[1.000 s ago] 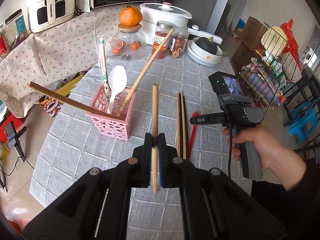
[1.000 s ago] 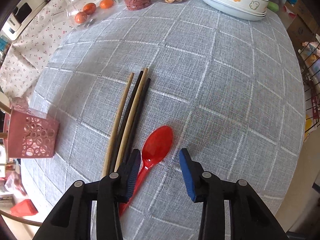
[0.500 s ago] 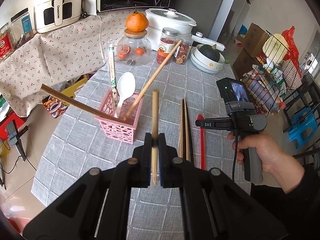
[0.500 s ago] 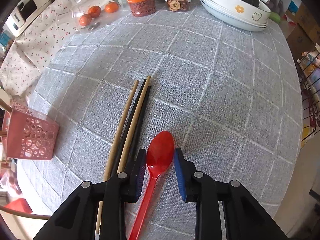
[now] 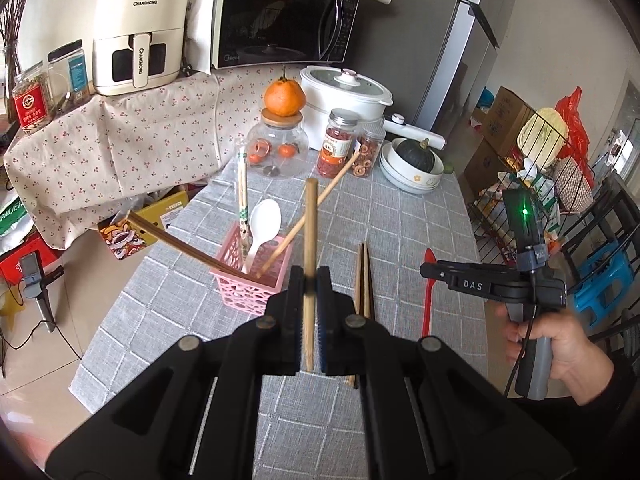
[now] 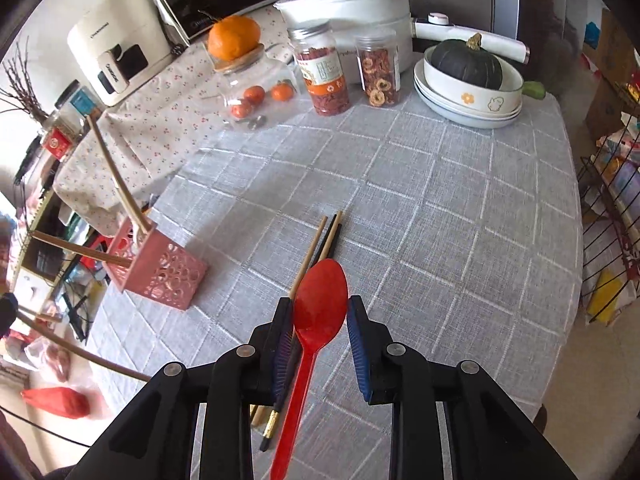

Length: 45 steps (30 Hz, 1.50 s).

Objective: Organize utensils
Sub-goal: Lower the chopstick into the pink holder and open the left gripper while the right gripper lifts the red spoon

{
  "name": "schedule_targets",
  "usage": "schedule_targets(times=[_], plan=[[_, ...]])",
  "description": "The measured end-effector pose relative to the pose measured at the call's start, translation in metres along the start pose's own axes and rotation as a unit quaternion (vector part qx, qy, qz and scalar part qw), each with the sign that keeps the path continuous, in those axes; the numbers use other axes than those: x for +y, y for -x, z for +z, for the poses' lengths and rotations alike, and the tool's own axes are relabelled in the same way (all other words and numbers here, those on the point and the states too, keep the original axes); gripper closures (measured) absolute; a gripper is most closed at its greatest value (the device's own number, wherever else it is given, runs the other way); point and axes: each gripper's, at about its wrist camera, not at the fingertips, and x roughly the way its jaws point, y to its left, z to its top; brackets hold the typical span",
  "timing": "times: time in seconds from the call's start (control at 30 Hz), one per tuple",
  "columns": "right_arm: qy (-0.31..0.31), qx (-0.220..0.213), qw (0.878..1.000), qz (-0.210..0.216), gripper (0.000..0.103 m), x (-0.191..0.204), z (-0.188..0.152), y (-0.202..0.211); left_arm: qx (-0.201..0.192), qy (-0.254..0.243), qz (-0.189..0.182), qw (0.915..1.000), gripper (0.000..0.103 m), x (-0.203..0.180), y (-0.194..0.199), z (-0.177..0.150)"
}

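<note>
My left gripper (image 5: 310,280) is shut on a wooden chopstick (image 5: 310,232) and holds it upright above the table, just right of the pink utensil basket (image 5: 252,280). The basket holds a white spoon (image 5: 262,224) and several chopsticks; it also shows in the right wrist view (image 6: 160,268). My right gripper (image 6: 320,312) is shut on the bowl of a red spoon (image 6: 320,300) and holds it lifted off the cloth. Several chopsticks (image 6: 320,240) lie on the table under it; they also show in the left wrist view (image 5: 364,276).
A grey checked tablecloth (image 6: 440,220) covers the table. At the back stand a glass jar with an orange on top (image 6: 248,80), two spice jars (image 6: 324,72), stacked bowls with a squash (image 6: 468,80) and a white cooker (image 6: 360,4). A wire rack (image 5: 532,176) stands to the right.
My right gripper closed on the red spoon and lifted it from the table. My left gripper rose and tilted back with the chopstick still in it.
</note>
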Motion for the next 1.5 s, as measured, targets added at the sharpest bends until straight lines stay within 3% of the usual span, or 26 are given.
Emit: schedule_targets(times=[0.2,0.33,0.47,0.63,1.03,1.33,1.5], plan=[[0.007,-0.054,0.998,0.017,0.075,0.006,-0.002,0.038,-0.069,0.016,0.005,0.9975,0.096,0.004,0.028,0.013],[0.011,-0.082,0.996,0.029,0.075,0.013,-0.002,0.056,-0.144,0.043,0.03,0.9881,0.096,0.012,0.048,0.02],[0.019,-0.093,0.995,0.034,0.075,0.021,-0.001,0.064,-0.172,0.049,0.057,0.9823,0.096,0.016,0.045,0.028],[0.024,-0.099,0.994,0.032,0.075,0.026,0.001,0.062,-0.164,0.053,0.082,0.9816,0.096,0.021,0.016,0.032],[0.043,-0.102,0.993,0.032,0.075,0.033,0.002,0.059,-0.086,0.047,0.108,0.9893,0.096,0.024,-0.04,0.032],[0.043,-0.101,0.993,0.033,0.075,0.034,0.001,0.058,-0.049,0.089,0.102,0.9896,0.096,0.038,-0.066,0.035],[0.046,-0.106,0.993,0.033,0.075,0.036,0.001,0.06,-0.048,0.088,0.096,0.9903,0.096,0.038,-0.071,0.037]])
